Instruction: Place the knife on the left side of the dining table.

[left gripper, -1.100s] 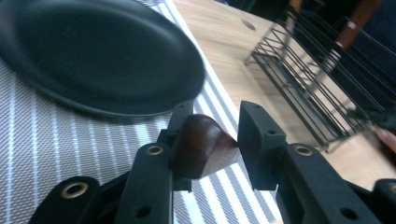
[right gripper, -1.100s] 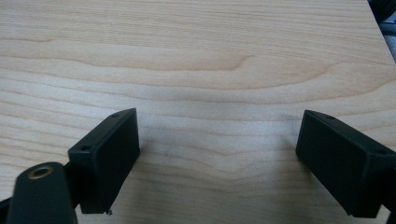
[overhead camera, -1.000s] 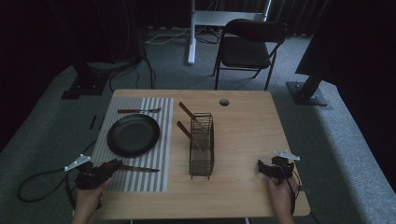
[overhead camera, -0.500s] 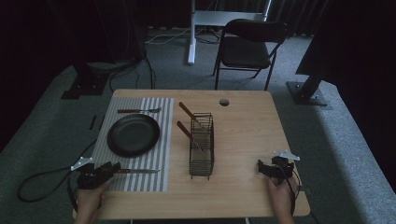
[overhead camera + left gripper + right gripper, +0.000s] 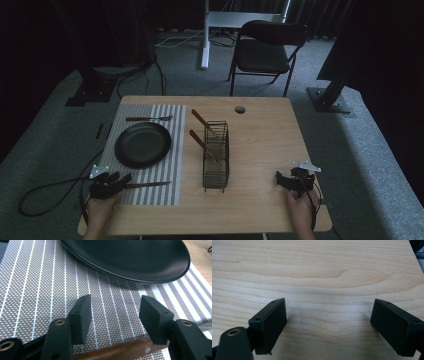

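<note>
1. At the near-left edge of the table [image 5: 260, 145], the left gripper [image 5: 120, 180] sits low over the striped placemat [image 5: 165, 150], jaws moderately apart and nothing clamped. The knife [image 5: 147, 184] lies flat on the mat's near strip; its wooden handle [image 5: 120, 350] runs crosswise just under and behind the pads, blade pointing right towards the rack.
2. Right gripper [image 5: 282, 180] rests on bare wood near the right front edge, jaws wide, empty, well apart from everything.
3. Risk: handle lies behind the pad tips, not between them. Closing here likely grabs air or nicks the handle edge and spins the knife on the mat.
4. Risk: mat is woven and loose. A low pad could snag it and drag it, and the black plate [image 5: 143, 145] shifts with it.
5. Risk: plate rim is near the pads in the left gripper view. A forward push could hit it.
6. Risk: a smooth, thin handle gripped off-centre would let the blade droop and swing.
7. Containers: wire rack [image 5: 216, 160] stands mid-table, holding two wooden-handled utensils [image 5: 200, 142] leaning up-left; can't tell what kind.
8. Plate is empty. A fork [image 5: 148, 118] lies on the mat beyond it.
</note>
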`<state>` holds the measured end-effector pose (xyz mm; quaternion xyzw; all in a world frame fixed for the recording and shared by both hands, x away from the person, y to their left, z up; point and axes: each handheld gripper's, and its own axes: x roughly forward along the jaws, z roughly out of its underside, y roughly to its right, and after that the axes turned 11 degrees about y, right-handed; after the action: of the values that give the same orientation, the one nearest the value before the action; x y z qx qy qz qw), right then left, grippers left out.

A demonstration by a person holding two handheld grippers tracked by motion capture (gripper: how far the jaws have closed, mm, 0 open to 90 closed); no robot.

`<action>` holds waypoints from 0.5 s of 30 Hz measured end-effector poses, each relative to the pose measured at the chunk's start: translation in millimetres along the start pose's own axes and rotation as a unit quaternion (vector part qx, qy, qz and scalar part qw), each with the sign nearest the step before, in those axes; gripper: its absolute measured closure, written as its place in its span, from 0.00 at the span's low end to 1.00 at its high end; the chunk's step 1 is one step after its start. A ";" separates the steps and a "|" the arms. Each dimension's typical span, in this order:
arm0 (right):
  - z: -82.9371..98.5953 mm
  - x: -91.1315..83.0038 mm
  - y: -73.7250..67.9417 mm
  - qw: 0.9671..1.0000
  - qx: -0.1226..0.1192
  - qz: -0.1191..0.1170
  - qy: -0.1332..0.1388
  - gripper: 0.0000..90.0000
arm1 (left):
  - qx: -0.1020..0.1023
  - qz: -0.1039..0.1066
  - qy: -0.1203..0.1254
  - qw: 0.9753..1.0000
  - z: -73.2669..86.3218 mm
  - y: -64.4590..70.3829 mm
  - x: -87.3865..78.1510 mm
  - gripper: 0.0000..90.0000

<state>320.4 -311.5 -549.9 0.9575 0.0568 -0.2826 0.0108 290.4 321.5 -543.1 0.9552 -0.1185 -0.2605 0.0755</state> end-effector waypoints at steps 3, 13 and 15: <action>0.0 0.0 0.0 1.000 0.000 0.000 0.000 0.14 | -0.001 0.000 0.001 1.000 -0.8 -0.3 2.2 0.49; 0.0 0.0 0.0 1.000 0.000 0.000 0.000 0.14 | 0.019 0.000 0.007 1.000 0.7 4.1 -15.1 0.49; 0.0 0.0 0.0 1.000 0.000 0.000 0.000 0.14 | 0.020 -0.014 0.011 1.000 3.7 5.7 -19.9 0.49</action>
<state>320.4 -311.5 -549.9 0.9575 0.0568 -0.2826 0.0108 270.7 321.1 -535.6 0.9610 -0.1090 -0.2483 0.0544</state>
